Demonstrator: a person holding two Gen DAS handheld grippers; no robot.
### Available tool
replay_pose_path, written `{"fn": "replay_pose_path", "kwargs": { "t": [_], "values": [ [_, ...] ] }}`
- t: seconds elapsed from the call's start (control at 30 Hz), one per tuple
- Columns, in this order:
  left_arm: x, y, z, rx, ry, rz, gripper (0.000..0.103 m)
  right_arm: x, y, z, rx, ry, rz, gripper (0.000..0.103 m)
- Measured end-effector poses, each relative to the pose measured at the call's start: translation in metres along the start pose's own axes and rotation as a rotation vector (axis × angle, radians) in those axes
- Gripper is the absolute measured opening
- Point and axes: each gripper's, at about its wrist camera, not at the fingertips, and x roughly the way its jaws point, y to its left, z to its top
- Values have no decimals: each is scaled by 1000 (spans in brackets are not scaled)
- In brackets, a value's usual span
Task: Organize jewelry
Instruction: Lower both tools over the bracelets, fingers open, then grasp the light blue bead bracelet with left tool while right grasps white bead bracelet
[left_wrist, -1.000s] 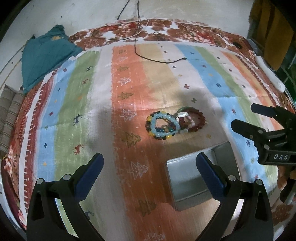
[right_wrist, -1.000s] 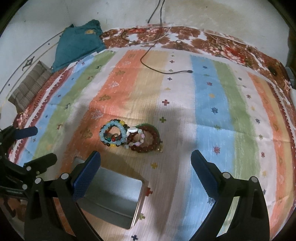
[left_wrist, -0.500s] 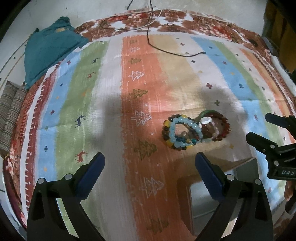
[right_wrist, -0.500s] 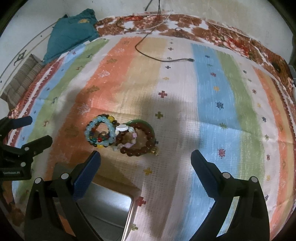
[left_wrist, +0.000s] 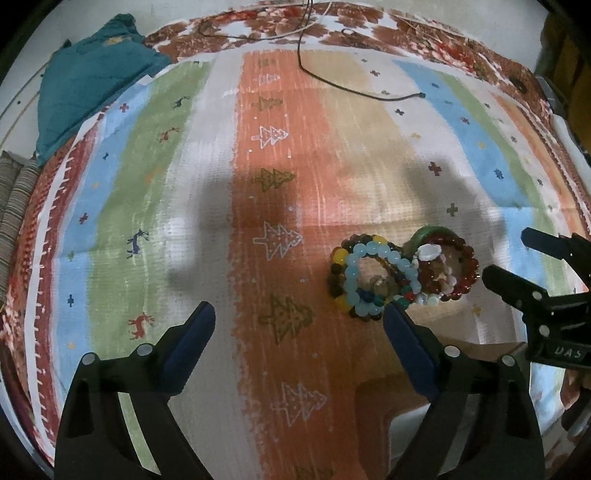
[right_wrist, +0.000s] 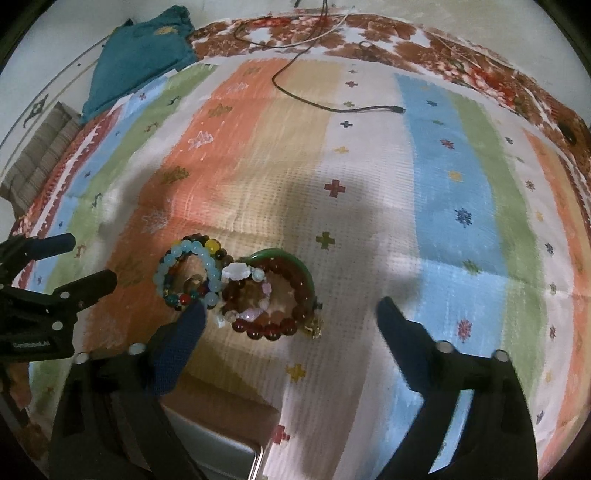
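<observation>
A pile of bead bracelets (left_wrist: 400, 275) lies on the striped cloth: a pale blue one (left_wrist: 352, 275), a multicoloured one, a dark red one (left_wrist: 467, 273) and a green bangle (left_wrist: 430, 232). The pile also shows in the right wrist view (right_wrist: 240, 288). A metal box (left_wrist: 406, 435) sits just in front of the pile, its corner low in the right wrist view (right_wrist: 221, 454). My left gripper (left_wrist: 299, 317) is open and empty, left of the pile. My right gripper (right_wrist: 290, 314) is open and empty, its left finger (right_wrist: 184, 332) close to the blue bracelet.
A black cable (left_wrist: 354, 90) runs across the far part of the cloth. A teal garment (left_wrist: 88, 85) lies at the far left. A folded striped cloth (right_wrist: 40, 162) lies off the left edge. The right gripper shows at the right of the left wrist view (left_wrist: 535, 291).
Both grippers have moved forward and lower toward the bracelets. The pile now sits nearer and larger in both views, and the box has slid toward the bottom edge. Both stay open.
</observation>
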Motion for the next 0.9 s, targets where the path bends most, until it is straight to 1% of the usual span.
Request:
{"fn": "replay_pose_path", "kwargs": {
  "t": [0.2, 0.27, 0.33, 0.37, 0.4, 0.53, 0.63, 0.67, 0.7, 0.8, 0.83, 0.9],
  "values": [
    [16, -1, 8, 6, 25, -7, 81, 8, 8, 6, -50, -2, 12, 90],
    [24, -2, 10, 10, 42, -5, 76, 11, 11, 8, -69, 1, 14, 90],
    [31, -3, 12, 15, 58, -4, 73, 16, 13, 10, -85, 10, 16, 86],
    [35, -3, 13, 18, 63, 1, 72, 18, 14, 10, -91, 15, 18, 82],
    [38, -4, 15, 20, 66, 2, 72, 21, 14, 10, -98, 19, 19, 80],
    [46, -5, 20, 17, 79, -24, 70, 27, 15, 12, -125, 28, 30, 77],
    [50, -8, 23, 24, 84, -28, 69, 30, 16, 13, -150, 25, 50, 73],
    [52, -9, 24, 26, 89, -30, 65, 32, 17, 14, -162, 23, 54, 72],
    [54, -10, 24, 28, 96, -33, 64, 32, 17, 14, -171, 23, 56, 68],
    [58, -10, 25, 27, 108, -44, 62, 35, 22, 15, -217, 21, 62, 60],
    [58, -10, 25, 25, 110, -47, 62, 36, 24, 15, -225, 26, 68, 59],
    [60, -8, 26, 17, 118, -62, 57, 38, 27, 15, -246, 28, 68, 56]
  ]
}}
